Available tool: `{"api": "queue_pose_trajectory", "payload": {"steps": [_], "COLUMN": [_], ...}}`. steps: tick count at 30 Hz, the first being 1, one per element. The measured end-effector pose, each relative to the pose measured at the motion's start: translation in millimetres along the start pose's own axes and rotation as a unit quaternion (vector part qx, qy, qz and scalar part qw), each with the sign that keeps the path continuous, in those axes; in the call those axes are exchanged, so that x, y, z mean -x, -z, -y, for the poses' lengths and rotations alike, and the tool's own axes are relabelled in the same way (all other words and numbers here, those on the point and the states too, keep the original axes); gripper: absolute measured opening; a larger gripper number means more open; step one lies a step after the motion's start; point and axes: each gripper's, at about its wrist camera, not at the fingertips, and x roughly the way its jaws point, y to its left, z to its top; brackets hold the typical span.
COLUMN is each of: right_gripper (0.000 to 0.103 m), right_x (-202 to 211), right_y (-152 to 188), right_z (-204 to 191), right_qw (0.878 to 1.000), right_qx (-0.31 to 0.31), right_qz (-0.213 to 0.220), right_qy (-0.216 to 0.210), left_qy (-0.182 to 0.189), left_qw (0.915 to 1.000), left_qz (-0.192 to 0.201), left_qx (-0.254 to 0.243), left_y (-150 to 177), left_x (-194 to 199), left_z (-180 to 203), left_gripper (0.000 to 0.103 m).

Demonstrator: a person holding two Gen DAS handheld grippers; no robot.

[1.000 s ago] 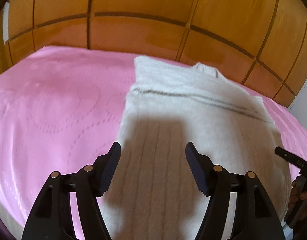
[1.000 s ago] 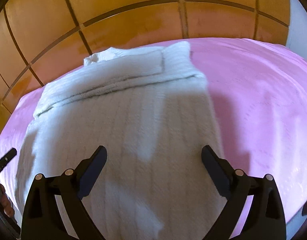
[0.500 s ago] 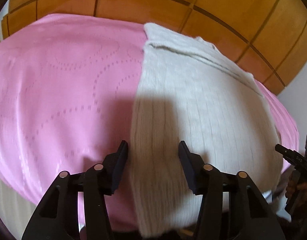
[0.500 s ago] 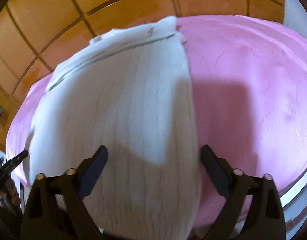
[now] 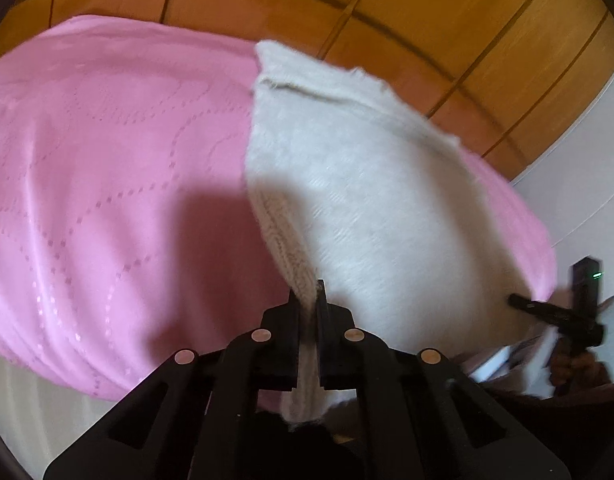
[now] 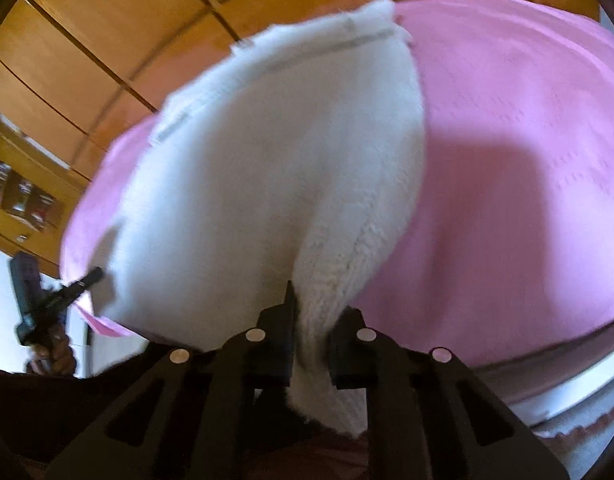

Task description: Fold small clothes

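Now both tools, left tool [image 5: 308, 300] and right tool [image 6: 309, 312], pinch white sweater [image 5: 363, 184] hem.

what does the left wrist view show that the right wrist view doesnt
Only the left wrist view shows the left gripper with its jaws shut on the sweater's near left corner, and the white wall at right.
Only the right wrist view shows the right gripper clamped on the near right corner, and a wooden shelf at far left.
Both show the white knit sweater on the pink bedspread before the wooden panelling.
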Motion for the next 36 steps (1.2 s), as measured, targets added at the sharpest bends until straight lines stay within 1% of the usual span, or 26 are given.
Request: {"api": "queue_pose_trajectory", "payload": {"steps": [3, 5, 7, 9, 10, 13, 15, 16, 17, 18, 19, 20, 21, 22, 24, 27, 29, 30, 31, 32, 33, 34, 35, 36], "right_gripper": [0.011, 0.011, 0.011, 0.011, 0.011, 0.011, 0.011, 0.016, 0.023, 0.053, 0.072, 0.073, 0.073, 0.078, 0.085, 0.085, 0.084, 0.082, 0.077, 0.075, 0.069, 0.057, 0.049, 0.027], "right_x": [8.2, 9.8, 8.0, 4.7, 1.0, -12.6, -21.4, -25.5, -25.4, -22.4, -17.2, -8.2, -2.9, 0.7, 8.8, 6.0, -4.1, -9.8, -16.8, -26.6, -34.1, -39.0, -42.5, -43.2], "right_y": [-16.5, -33.1, -53.4, -71.0, -81.7, -114.0, -129.7, -138.2, -143.7, -148.6, -149.8, -148.9, -148.2, -148.4, -138.7, -117.7, -100.7, -96.2, -93.1, -91.4, -91.6, -92.6, -94.6, -95.6], "right_z": [-7.8, -7.1, -2.2, 5.7, 9.9, 28.4, 37.8, 41.7, 43.3, 46.1, 48.1, 52.1, 54.5, 56.3, 60.5, 59.9, 53.5, 49.3, 45.8, 39.6, 34.2, 29.8, 26.5, 25.4], "right_qw": [0.999, 0.998, 0.995, 0.994, 0.993, 0.991, 0.989, 0.988, 0.987, 0.986, 0.983, 0.979, 0.978, 0.978, 0.979, 0.987, 0.991, 0.993, 0.994, 0.995, 0.994, 0.993, 0.993, 0.994], "right_qx": [-0.001, -0.015, -0.034, -0.052, -0.061, -0.089, -0.108, -0.117, -0.120, -0.122, -0.127, -0.136, -0.137, -0.135, -0.129, -0.100, -0.073, -0.060, -0.046, -0.033, -0.022, -0.012, -0.007, -0.010], "right_qz": [0.028, 0.049, 0.071, 0.082, 0.088, 0.092, 0.094, 0.096, 0.101, 0.110, 0.124, 0.145, 0.151, 0.153, 0.153, 0.129, 0.109, 0.103, 0.098, 0.090, 0.090, 0.094, 0.094, 0.092], "right_qy": [-0.030, -0.048, -0.055, -0.056, -0.050, -0.036, -0.030, -0.038, -0.041, -0.038, -0.037, -0.042, -0.047, -0.049, -0.040, -0.016, 0.009, 0.017, 0.023, 0.040, 0.056, 0.065, 0.068, 0.065], "left_qy": [0.038, 0.054, 0.068, 0.071, 0.073, 0.058, 0.042, 0.037, 0.030, 0.017, 0.014, 0.020, 0.023, 0.021, 0.009, 0.026, 0.038, 0.038, 0.036, 0.031, 0.025, 0.020, 0.013, 0.017], "left_qw": [0.9990, 0.9979, 0.9964, 0.9959, 0.9956, 0.9957, 0.9950, 0.9947, 0.9942, 0.9932, 0.9921, 0.9900, 0.9894, 0.9898, 0.9903, 0.9925, 0.9945, 0.9958, 0.9967, 0.9977, 0.9984, 0.9988, 0.9991, 0.9991], "left_qz": [0.016, 0.027, 0.032, 0.032, 0.031, 0.032, 0.034, 0.031, 0.032, 0.037, 0.046, 0.064, 0.068, 0.065, 0.061, 0.041, 0.032, 0.026, 0.020, 0.016, 0.016, 0.013, 0.004, 0.002], "left_qx": [0.017, 0.026, 0.038, 0.046, 0.050, 0.064, 0.085, 0.090, 0.098, 0.108, 0.116, 0.124, 0.126, 0.125, 0.124, 0.113, 0.092, 0.080, 0.070, 0.058, 0.049, 0.043, 0.039, 0.040], "left_y": [-17.0, -32.8, -48.9, -70.1, -79.4, -113.7, -135.1, -143.6, -152.4, -158.0, -159.8, -159.6, -159.2, -156.9, -144.1, -123.3, -106.7, -100.8, -96.6, -93.7, -93.1, -93.3, -94.4, -95.7], "left_x": [8.4, 8.5, 3.9, -8.4, -14.8, -38.2, -54.3, -60.6, -66.0, -67.8, -66.8, -62.3, -61.0, -61.1, -62.4, -68.5, -69.9, -71.9, -74.1, -78.6, -82.5, -85.6, -89.9, -91.2], "left_z": [0.4, 1.4, 0.9, 0.1, -0.5, -4.1, -9.2, -11.9, -14.4, -17.3, -20.2, -26.6, -30.3, -34.7, -44.5, -54.5, -51.2, -47.3, -43.0, -38.3, -34.1, -31.7, -28.2, -26.7], "left_gripper": [0.005, 0.005, 0.005, 0.005, 0.005, 0.005, 0.006, 0.006, 0.017, 0.041, 0.055, 0.062, 0.062, 0.062, 0.062, 0.062, 0.062, 0.062, 0.062, 0.062, 0.052, 0.042, 0.024, 0.018]}}
